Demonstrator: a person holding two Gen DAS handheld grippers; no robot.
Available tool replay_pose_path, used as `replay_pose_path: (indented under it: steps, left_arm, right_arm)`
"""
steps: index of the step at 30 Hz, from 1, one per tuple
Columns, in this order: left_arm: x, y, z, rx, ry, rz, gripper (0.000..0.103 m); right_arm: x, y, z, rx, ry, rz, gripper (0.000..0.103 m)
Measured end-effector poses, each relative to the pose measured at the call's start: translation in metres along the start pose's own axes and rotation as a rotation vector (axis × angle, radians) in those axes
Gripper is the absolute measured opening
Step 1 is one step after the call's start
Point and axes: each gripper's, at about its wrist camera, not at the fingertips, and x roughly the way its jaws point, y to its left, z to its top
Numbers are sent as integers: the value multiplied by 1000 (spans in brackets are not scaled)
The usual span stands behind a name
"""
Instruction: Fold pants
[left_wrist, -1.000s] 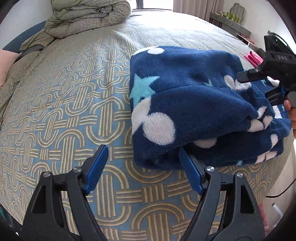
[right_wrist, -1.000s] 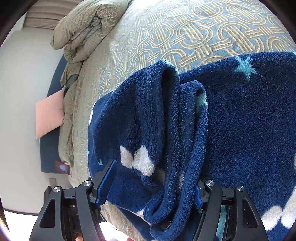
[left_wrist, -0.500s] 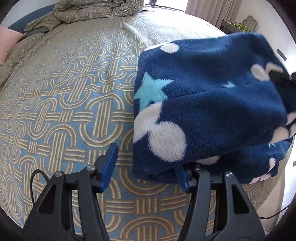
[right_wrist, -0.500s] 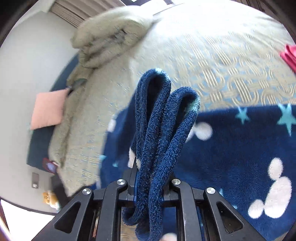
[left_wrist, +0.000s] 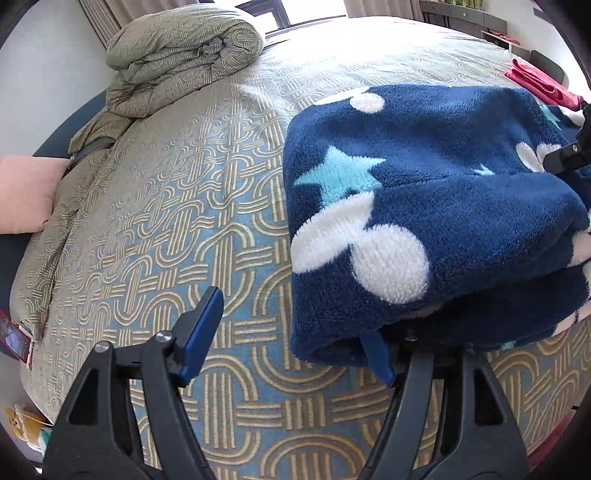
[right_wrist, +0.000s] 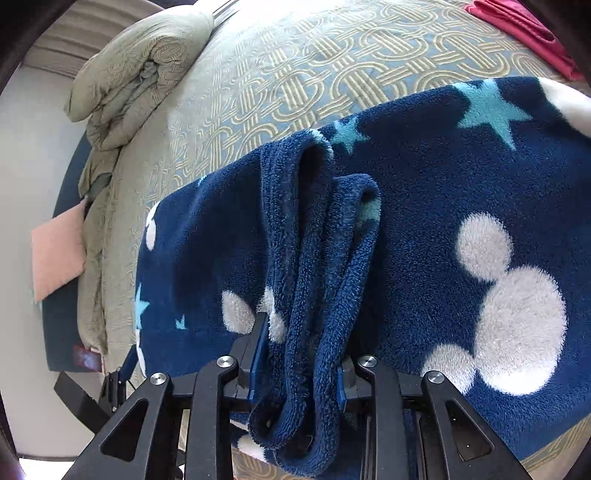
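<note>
**Right gripper holds the fold edge; left sits half under the bundle**

The fleece pants (left_wrist: 424, 206) lie folded on the patterned bedspread (left_wrist: 184, 221). The right gripper (right_wrist: 299, 365) clamps narrow on a bunched edge running straight ahead along its fingers. The left gripper (left_wrist: 295, 339) gapes wide and empty, its right finger tucked beneath the bundle's near corner, so the pants lie to its right.

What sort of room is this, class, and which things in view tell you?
Most likely a bedroom: the fleece pants lie on a bed's patterned bedspread, with a rolled duvet and a pink pillow at its head.
</note>
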Motion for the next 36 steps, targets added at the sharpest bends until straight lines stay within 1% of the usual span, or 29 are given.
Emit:
replay_pose_path:
  steps: [5,7,10,12,17,20,24,28,30,31,34,36]
  left_arm:
    - [3,-1,2,-2,3,4,72]
    - [6,-1,4,1,3,6,73]
    - [8,1,4,2,2,13,78]
    - [8,4,4,1,-1,9,79]
    - [10,11,2,-15,0,-20,81]
    - [8,9,2,-5,-5,-18,81]
    - [0,2,-1,55,-25,36,81]
    - [-13,-7,-3,143,-74,105,81]
    - [-20,-10,-1,179,-97,136,81]
    - [-23,-10,1,182,-104,135,81]
    - [-39,-2,7,151,-125,77,81]
    - [-49,6,11,127,-140,42,81]
  right_arm:
    - [-14,6,-3,-61,-42,-65,38]
    - [-18,10,-3,-85,-53,-85,39]
    - [-20,12,-2,-93,-55,-85,39]
    - [-19,8,-4,-89,-57,-81,39]
    - [-18,7,-1,-85,-62,-74,39]
    - [-17,7,2,-82,-59,-80,39]
    - [-17,10,4,-89,-60,-86,40]
    - [-22,17,9,-122,-94,-121,40]
    - [-25,20,13,-131,-116,-123,40]
    - [-27,24,16,-138,-129,-115,40]
    - [-33,36,21,-164,-169,-95,40]
    - [-35,45,24,-186,-191,-63,40]
